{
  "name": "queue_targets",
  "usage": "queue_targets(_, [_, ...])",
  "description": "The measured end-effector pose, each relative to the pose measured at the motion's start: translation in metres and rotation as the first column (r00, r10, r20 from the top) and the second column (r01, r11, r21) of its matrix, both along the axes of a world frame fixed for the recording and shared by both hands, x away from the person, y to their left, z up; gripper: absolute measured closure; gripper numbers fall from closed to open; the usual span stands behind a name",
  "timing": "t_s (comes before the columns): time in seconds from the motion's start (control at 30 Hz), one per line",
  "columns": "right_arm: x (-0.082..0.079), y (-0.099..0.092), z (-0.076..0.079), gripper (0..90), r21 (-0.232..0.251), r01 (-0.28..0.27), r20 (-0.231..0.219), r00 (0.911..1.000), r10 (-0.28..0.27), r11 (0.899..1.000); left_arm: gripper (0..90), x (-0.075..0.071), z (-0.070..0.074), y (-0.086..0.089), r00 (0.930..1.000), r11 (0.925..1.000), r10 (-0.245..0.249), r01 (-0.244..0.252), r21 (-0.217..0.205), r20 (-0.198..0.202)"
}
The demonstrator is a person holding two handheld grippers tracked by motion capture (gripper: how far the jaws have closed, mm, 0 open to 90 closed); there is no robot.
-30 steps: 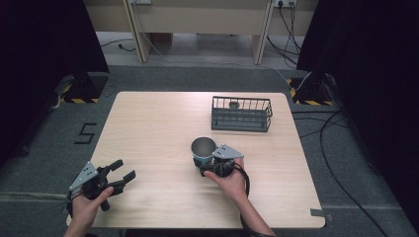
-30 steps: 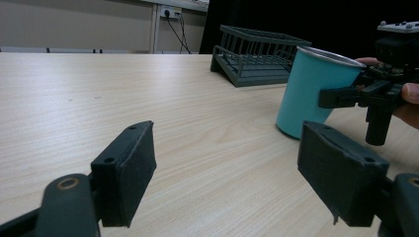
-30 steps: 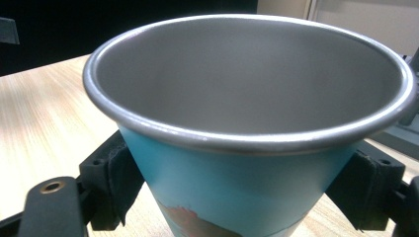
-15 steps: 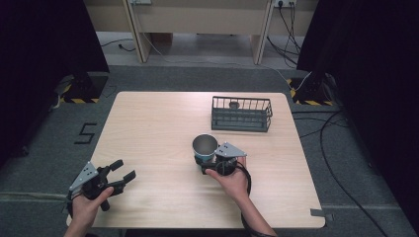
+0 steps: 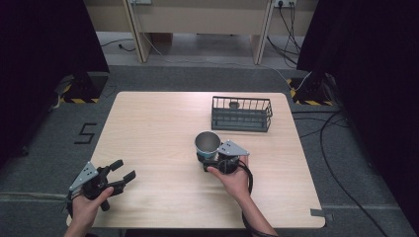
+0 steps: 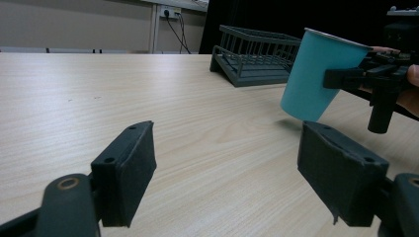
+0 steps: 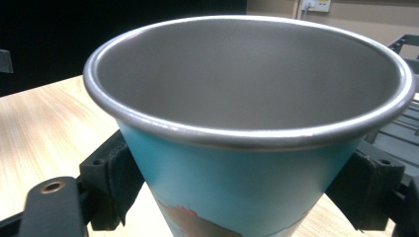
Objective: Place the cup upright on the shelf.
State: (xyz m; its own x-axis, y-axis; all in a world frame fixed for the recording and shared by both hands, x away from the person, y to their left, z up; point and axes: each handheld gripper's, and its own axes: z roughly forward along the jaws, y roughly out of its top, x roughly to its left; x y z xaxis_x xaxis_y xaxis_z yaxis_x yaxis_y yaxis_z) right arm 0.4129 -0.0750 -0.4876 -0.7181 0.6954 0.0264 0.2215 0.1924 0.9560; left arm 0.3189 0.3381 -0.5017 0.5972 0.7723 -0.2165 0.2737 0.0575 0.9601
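Near the middle of the wooden surface [image 5: 163, 123], a bit toward the person's right, the right claw [image 5: 210, 157] grips a blue cup [image 5: 207, 144]; its two black jaws press on the cup's sides, one on each side, low on the cup. From the left claw's camera the cup [image 6: 316, 74] hangs a little above the wood, with a soft shadow under it; it leans a bit, its wide mouth up and tipped to one side. The cup is blue on the outside and shiny grey metal on the inside; its rim is a smooth silver ring; close up, the cup [image 7: 247, 128] has a small reddish picture near its bottom. A hand [image 5: 231, 177] holds the right claw from behind, and a black cable loops around the wrist.

Behind the cup, toward the far right part of the surface, sits a dark wire basket [image 5: 241, 113]; it stands apart from the cup, not touching it; something small and round lies inside at its far side, too small to tell what it is.

Down at the near left corner the left claw [image 5: 121, 171] rests low by the edge of the surface, in the person's other hand [image 5: 86, 207]; its jaws are spread wide apart with nothing between them, just bare wood; it is well apart from the cup.

Around the surface lies grey floor [image 5: 346, 163], with black cables [image 5: 326, 148] trailing on the right side.
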Motion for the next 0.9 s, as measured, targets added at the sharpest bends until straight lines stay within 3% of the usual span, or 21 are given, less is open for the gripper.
queue_targets(0.9, [0.005,-0.009,0.012,18.1,0.020,0.044,0.031,0.9985,-0.045,0.999,21.8,0.000,0.000,0.000,1.0000,1.0000,0.001,-0.001,0.000,-0.001])
